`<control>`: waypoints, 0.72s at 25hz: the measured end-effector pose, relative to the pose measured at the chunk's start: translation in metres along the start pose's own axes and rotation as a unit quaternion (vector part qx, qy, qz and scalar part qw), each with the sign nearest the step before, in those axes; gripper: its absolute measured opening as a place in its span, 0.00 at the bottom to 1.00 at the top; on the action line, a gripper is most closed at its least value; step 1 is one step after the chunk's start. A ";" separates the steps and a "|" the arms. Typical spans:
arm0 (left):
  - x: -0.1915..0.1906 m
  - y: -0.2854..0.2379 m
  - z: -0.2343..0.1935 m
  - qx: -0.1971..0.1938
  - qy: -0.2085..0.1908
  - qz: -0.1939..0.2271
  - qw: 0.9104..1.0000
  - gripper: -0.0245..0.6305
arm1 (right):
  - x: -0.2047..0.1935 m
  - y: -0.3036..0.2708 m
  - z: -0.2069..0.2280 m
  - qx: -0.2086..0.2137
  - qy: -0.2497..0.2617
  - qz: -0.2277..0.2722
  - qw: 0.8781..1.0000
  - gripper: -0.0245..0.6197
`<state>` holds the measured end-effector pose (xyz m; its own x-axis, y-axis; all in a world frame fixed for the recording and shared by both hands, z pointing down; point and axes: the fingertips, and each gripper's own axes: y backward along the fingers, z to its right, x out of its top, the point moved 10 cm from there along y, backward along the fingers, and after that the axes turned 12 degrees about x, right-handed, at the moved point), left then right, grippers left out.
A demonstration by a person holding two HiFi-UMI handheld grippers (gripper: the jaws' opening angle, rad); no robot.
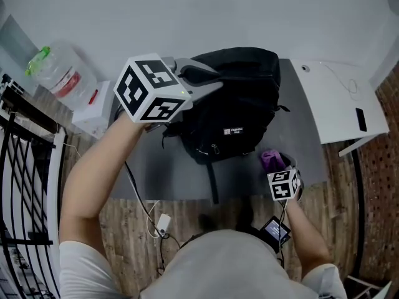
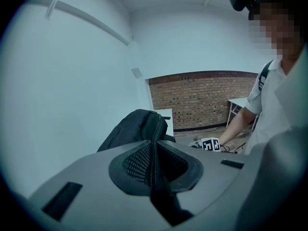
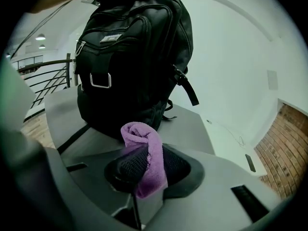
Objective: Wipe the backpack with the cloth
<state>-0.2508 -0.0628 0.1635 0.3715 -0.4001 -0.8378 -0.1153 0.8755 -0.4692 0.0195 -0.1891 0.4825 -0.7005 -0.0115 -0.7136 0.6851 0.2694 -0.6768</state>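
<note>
The left gripper's (image 2: 153, 174) jaws are closed on the black top edge of the backpack (image 1: 240, 114), which stands at the middle of the head view on the grey surface (image 1: 156, 170). The right gripper's (image 3: 144, 177) jaws are clamped on a bunched purple cloth (image 3: 143, 146). It is at the lower right of the head view, just beside the backpack's front and not touching it.

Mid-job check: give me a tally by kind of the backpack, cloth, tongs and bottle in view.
backpack: 1
purple cloth: 1
tongs: 2, left tongs and right tongs
water bottle: 1
Total: 5
</note>
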 end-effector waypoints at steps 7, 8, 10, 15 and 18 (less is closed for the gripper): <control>-0.001 0.014 0.014 -0.016 0.011 0.038 0.999 0.10 | 0.012 0.018 -0.009 -0.003 -0.024 0.022 0.999 0.18; -0.002 0.017 0.015 -0.016 0.012 0.044 0.999 0.10 | 0.014 0.019 -0.011 -0.003 -0.025 0.025 0.999 0.18; -0.006 0.022 0.017 -0.013 0.014 0.053 0.998 0.10 | 0.018 0.022 -0.015 -0.003 -0.028 0.031 0.999 0.18; -0.017 0.041 0.019 0.002 0.028 0.087 0.996 0.10 | 0.025 0.027 -0.024 -0.005 -0.042 0.045 0.998 0.18; -0.026 0.056 0.021 0.015 0.047 0.123 0.991 0.10 | 0.028 0.032 -0.027 -0.008 -0.055 0.053 0.997 0.18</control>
<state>-0.2478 0.0027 0.1647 0.2476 -0.1954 -0.9490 -0.1631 0.9571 -0.2396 0.0165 -0.1544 0.4457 -0.5976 -0.0866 -0.7971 0.7504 0.2897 -0.5941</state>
